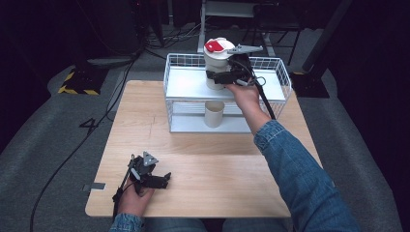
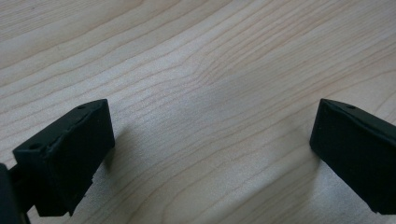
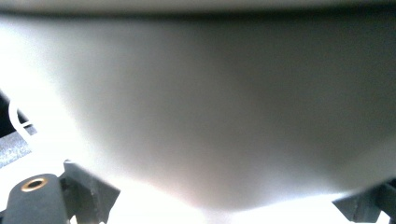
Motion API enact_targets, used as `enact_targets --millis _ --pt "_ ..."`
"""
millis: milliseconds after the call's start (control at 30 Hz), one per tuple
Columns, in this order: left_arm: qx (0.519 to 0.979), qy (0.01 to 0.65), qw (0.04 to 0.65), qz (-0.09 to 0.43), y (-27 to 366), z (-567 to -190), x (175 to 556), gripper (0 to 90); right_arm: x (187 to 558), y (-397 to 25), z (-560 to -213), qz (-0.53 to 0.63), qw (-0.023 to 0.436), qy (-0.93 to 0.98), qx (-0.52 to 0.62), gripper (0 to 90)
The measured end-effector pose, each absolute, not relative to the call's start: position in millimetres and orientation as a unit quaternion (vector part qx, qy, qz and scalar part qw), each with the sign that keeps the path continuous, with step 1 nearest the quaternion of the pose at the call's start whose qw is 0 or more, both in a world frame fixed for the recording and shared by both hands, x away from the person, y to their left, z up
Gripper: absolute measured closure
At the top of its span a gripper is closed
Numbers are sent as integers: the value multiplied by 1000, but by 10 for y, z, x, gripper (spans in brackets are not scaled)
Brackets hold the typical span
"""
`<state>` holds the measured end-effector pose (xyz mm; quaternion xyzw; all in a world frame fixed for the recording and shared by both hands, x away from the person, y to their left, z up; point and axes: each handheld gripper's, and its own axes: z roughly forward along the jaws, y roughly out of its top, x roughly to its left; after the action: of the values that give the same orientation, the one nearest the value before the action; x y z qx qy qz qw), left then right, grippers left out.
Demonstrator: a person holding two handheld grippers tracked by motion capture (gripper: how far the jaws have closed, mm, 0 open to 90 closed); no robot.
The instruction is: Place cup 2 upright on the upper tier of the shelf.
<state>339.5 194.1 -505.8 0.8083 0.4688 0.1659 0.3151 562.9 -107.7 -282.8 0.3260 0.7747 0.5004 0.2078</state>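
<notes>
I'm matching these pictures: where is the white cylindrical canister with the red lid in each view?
High view: white cylindrical canister upright on the wire rack's top shelf, right gripper at it.
Left gripper view: not there.
Right gripper view: its wall looms close.
Shared landmark: the canister.

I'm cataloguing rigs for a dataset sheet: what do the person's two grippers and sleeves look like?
Both are black handheld two-jaw tools. The left gripper carries a grey three-cornered plate on top and trails a black cable; its jaws are blocky, matte black. The right gripper has a grey plate too, with a black cable running back along the forearm. Both arms wear blue denim sleeves.
</notes>
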Motion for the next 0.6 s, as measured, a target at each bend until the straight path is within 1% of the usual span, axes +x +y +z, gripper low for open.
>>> enact_targets --millis 200,600 --pt "808 469 315 166 1941 -5058 3395 4 5653 -1122 -2849 510 193 769 334 126" --pt "808 469 315 166 1941 -5058 3395 4 5675 -1111 -2863 512 194 767 335 123"
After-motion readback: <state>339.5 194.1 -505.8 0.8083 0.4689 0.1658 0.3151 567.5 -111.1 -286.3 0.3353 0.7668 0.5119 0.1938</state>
